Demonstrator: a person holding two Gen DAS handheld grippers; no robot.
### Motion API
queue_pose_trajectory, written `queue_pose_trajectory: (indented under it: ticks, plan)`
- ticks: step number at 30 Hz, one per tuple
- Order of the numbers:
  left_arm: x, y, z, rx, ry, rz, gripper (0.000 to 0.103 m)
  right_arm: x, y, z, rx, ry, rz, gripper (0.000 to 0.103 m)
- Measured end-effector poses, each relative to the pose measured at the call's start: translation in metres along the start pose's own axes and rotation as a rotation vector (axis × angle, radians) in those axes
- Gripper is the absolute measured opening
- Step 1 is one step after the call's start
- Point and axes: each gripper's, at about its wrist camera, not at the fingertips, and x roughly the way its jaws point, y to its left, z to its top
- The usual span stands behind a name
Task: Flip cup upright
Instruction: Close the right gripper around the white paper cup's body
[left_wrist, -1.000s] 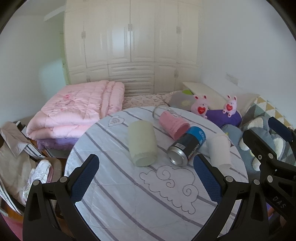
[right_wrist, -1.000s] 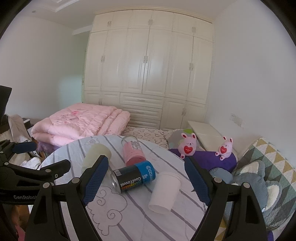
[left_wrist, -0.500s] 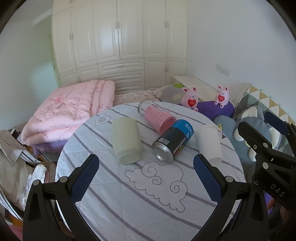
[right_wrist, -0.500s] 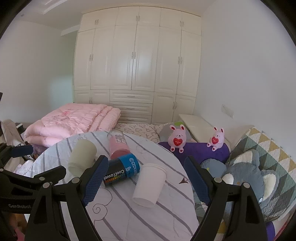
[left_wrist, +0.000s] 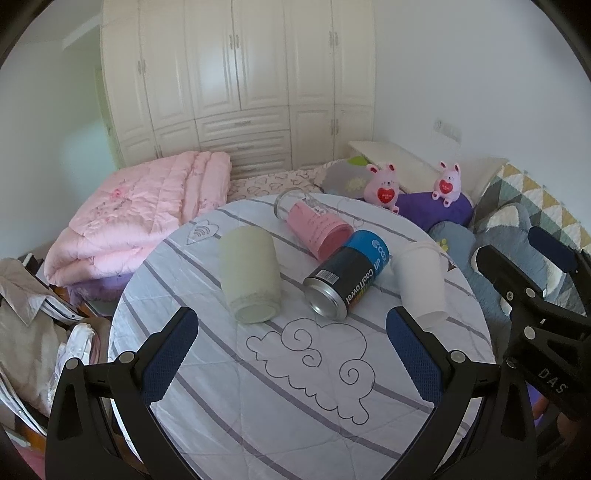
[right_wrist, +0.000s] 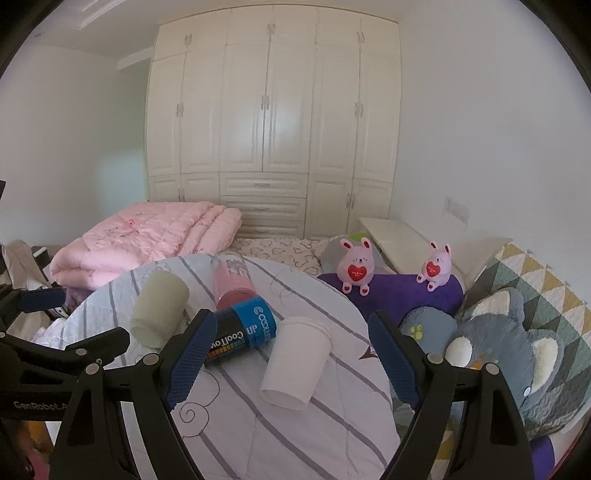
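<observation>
Several containers lie on their sides on a round table with a striped cloth (left_wrist: 295, 387): a pale green cup (left_wrist: 249, 273), a glass with a pink sleeve (left_wrist: 314, 223), a blue and black can (left_wrist: 347, 278) and a white paper cup (left_wrist: 421, 282). My left gripper (left_wrist: 291, 354) is open and empty, hovering above the table's near part, short of the green cup and can. My right gripper (right_wrist: 291, 363) is open and empty, with the white paper cup (right_wrist: 297, 362) between its fingers but farther off. The green cup (right_wrist: 159, 308), can (right_wrist: 243, 334) and pink glass (right_wrist: 232, 278) lie to its left.
A folded pink quilt (left_wrist: 147, 214) lies on the bed behind the table. Two pink plush rabbits (right_wrist: 356, 269) and grey cushions (right_wrist: 517, 354) sit to the right. Clothes (left_wrist: 33, 332) pile at the left. White wardrobes (right_wrist: 273, 129) fill the back wall.
Both cameras have tilted and shifted slightly, so the table and cups sit a little further left and lower in view. Both grippers stay open. The cups have not moved.
</observation>
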Motion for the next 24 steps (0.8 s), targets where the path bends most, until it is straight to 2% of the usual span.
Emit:
queue_pose_trajectory:
  ticks: [14, 24]
  plan:
    - [0.020, 0.000, 0.003, 0.001, 0.050, 0.024, 0.103, 0.022, -0.008, -0.008, 0.040, 0.073, 0.011, 0.086]
    - [0.053, -0.003, 0.003, 0.021, 0.126, 0.071, 0.103, 0.065, -0.016, -0.022, 0.120, 0.234, 0.041, 0.085]
